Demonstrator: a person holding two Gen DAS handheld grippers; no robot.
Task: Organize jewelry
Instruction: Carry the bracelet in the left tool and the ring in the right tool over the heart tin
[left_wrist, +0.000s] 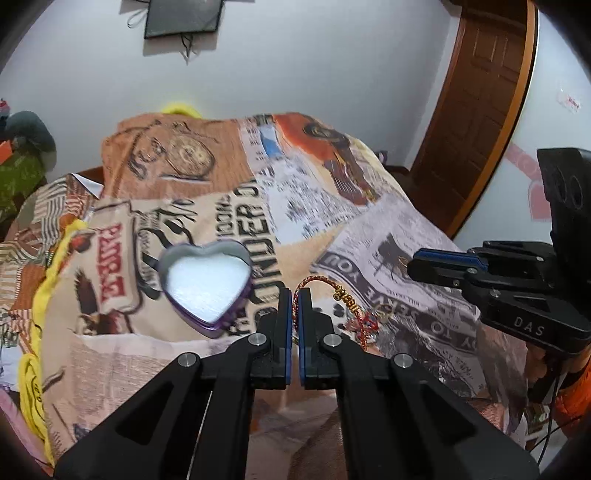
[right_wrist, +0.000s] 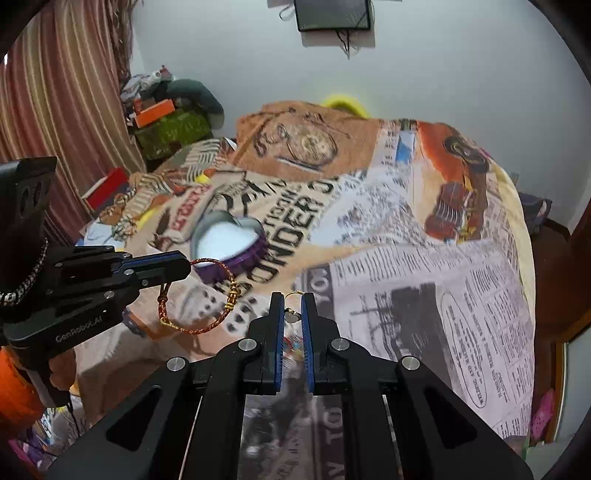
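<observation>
A purple heart-shaped tin with white padding lies open on the printed bedspread; it also shows in the right wrist view. My left gripper is shut on a red and gold cord bracelet, which hangs from its tips in the right wrist view, just right of the tin. My right gripper is shut on a small gold ring. In the left wrist view the right gripper hovers to the right of the bracelet.
The printed bedspread covers the whole surface. A yellow cloth lies along its left edge. A red box and clutter sit at the far left by the curtain. A wooden door stands at the right.
</observation>
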